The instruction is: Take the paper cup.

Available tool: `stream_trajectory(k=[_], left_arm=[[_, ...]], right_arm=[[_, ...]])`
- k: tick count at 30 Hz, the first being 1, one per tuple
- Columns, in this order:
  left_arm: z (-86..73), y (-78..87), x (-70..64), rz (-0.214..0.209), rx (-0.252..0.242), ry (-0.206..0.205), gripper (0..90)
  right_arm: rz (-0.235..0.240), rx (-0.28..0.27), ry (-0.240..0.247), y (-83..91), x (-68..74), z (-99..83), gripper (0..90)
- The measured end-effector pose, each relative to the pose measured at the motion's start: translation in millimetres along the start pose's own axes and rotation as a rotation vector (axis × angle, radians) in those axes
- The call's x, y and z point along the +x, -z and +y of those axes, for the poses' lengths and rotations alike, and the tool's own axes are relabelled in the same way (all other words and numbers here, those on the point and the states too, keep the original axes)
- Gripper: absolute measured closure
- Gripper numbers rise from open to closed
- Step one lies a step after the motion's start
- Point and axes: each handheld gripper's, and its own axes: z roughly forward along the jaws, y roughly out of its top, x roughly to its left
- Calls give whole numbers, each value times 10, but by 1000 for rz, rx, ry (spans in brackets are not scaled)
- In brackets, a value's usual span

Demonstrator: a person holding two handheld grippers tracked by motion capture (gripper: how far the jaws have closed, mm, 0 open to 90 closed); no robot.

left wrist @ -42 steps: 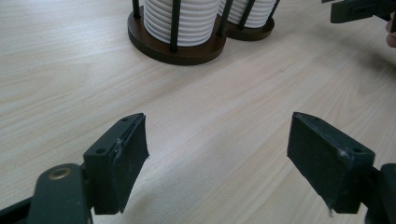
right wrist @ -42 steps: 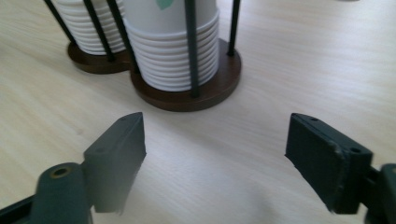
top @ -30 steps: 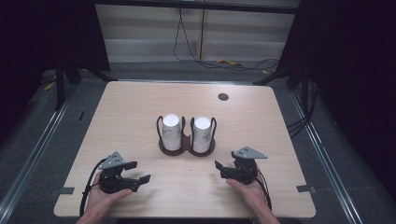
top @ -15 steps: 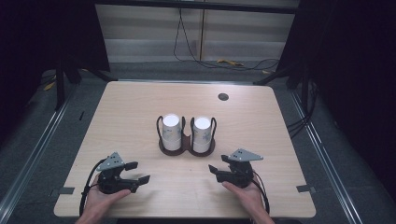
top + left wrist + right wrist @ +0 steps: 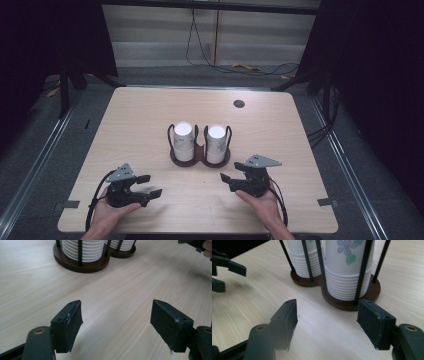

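We start w/ the table [image 5: 150,115], a pale wood top that takes up most of the high view, w/ a small dark round hole [image 5: 239,103] near its far right corner. Dark floor and a grey wall w/ cables lie beyond it.

Near the table's middle stands the cup holder [image 5: 200,157], a dark brown double base w/ thin black upright rods (two round bays joined side by side). Each bay holds a stack of white paper cups, upright: the left cup stack [image 5: 183,141] and the right cup stack [image 5: 216,144], just beside each other. In the right gripper view we see the ribbed rims of the nested cups and a blue flower print w/ a green leaf on the nearer stack [image 5: 348,267].

Next, the hands. The left gripper [image 5: 149,185] sits low at the near left of the table, held in the person's left hand [image 5: 112,212], well apart from the holder. Its jaws stand wide apart w/ nothing btwn them; in the left gripper view we see bare table btwn the two black pads, and the holder base [image 5: 82,263] farther off.

The right gripper [image 5: 228,182] sits at the near right, held in the right hand [image 5: 260,205], near the holder but not touching it. Its jaws are wide too and hold nothing; its own view looks at the holder just ahead.
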Motion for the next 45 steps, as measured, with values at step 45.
stream_trajectory(k=[45], left_arm=[[31,27,4,22,9,-14,229]], right_arm=[[225,1,194,-345,299,1031,419]])
